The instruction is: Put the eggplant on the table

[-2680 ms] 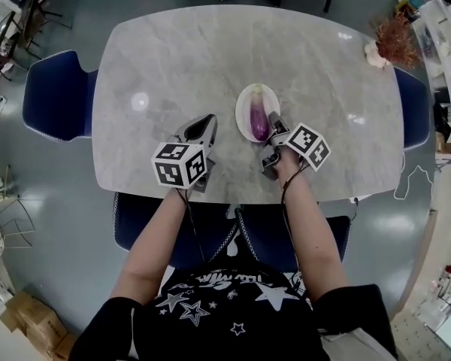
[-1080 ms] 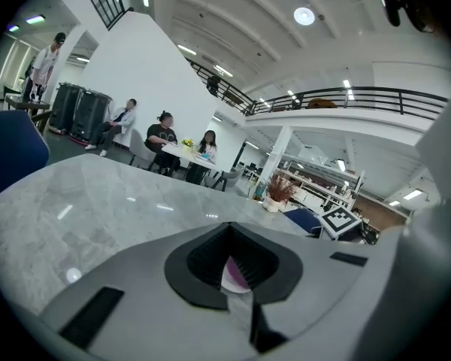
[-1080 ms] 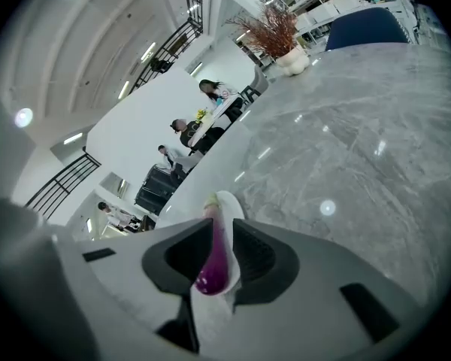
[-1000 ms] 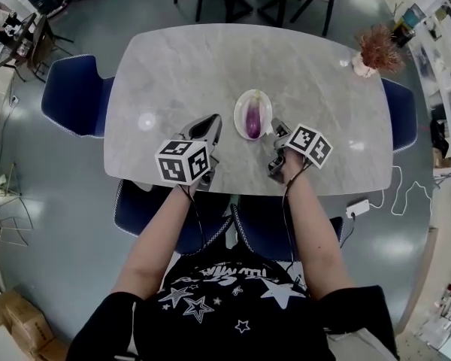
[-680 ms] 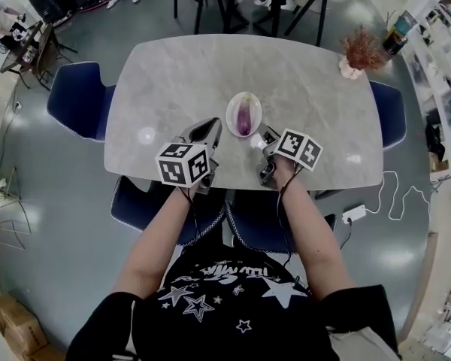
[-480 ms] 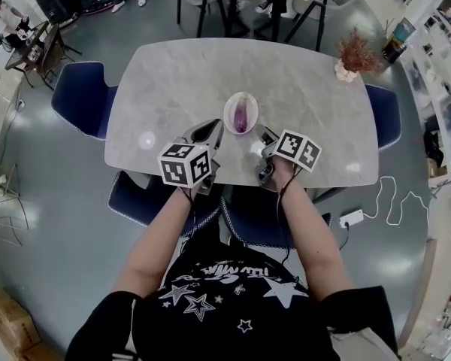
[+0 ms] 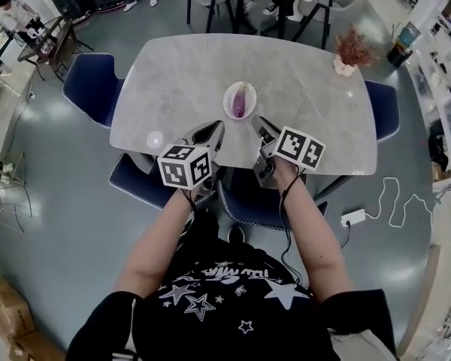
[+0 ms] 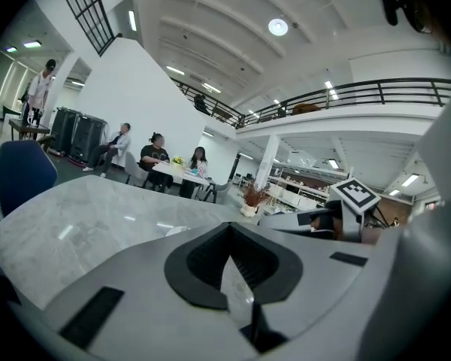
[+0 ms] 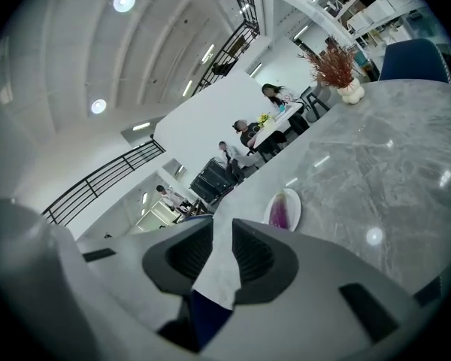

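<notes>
A purple eggplant (image 7: 240,100) lies on a small white plate (image 7: 231,105) in the middle of the marble table (image 7: 180,74). The right gripper view shows the eggplant (image 9: 276,215) on its plate (image 9: 292,198) some way ahead. My left gripper (image 7: 213,128) hovers over the table's near edge, left of the plate, with its jaws shut and empty (image 8: 230,256). Over the same edge, my right gripper (image 7: 257,123) is just short of the plate. Its jaws (image 9: 221,224) stand a narrow slit apart with nothing between them.
Blue chairs stand at the left end (image 7: 94,89), the right end (image 7: 383,107) and under the near edge (image 7: 248,201). A vase of dried reddish stems (image 7: 349,51) sits at the far right corner. People sit at another table (image 8: 169,168) farther back.
Both grippers have drawn back from beside the plate to the table's near edge. The head view has pulled away, so the table looks smaller. The eggplant has stayed on the plate.
</notes>
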### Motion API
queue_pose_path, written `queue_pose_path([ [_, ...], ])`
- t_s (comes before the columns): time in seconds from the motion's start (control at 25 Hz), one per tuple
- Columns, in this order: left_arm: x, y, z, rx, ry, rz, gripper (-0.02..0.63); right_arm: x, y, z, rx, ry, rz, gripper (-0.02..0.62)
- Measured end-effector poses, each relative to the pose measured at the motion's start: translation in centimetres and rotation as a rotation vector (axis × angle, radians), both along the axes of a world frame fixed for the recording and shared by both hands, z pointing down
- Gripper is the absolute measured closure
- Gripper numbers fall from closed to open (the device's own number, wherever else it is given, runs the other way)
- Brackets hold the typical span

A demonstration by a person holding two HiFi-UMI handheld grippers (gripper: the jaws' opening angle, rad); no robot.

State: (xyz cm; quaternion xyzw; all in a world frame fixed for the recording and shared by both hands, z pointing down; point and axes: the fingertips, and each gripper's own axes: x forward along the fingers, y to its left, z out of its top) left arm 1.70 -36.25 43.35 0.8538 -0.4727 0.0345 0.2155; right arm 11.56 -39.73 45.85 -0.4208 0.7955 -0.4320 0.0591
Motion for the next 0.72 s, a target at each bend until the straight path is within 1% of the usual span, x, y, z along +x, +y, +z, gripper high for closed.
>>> queue_pose_path([
  [0.16,0.0,1.5,-0.5,0.007,-0.019,0.013,0.598,-0.4,1.4,-1.6,0.036,-0.019,-0.004,0.511],
  [0.28,-0.2,2.2,-1.3,0.026,-0.025,0.033,0.599,-0.2,2.5,-2.2,0.058,0.002,0.022,0.512],
  [0.32,-0.3,2.5,-1.5,0.031,-0.026,0.041,0.599,0.1,2.9,-2.4,0.066,0.019,0.037,0.544],
  [0.36,-0.4,3.0,-1.7,0.035,-0.027,0.050,0.600,0.3,3.4,-2.5,0.076,0.039,0.051,0.558],
  [0.4,-0.5,3.5,-1.8,0.039,-0.026,0.058,0.598,0.5,4.0,-2.6,0.084,0.057,0.062,0.558],
  [0.48,-0.8,4.8,-2.1,0.043,-0.019,0.074,0.599,0.7,5.4,-2.7,0.091,0.077,0.082,0.558],
  [0.56,-1.2,6.5,-2.1,0.039,-0.011,0.091,0.598,0.7,7.1,-2.8,0.087,0.074,0.106,0.558],
  [0.72,-3.3,10.2,-1.8,0.029,-0.012,0.118,0.599,-1.2,10.8,-3.4,0.104,0.057,0.135,0.558],
])
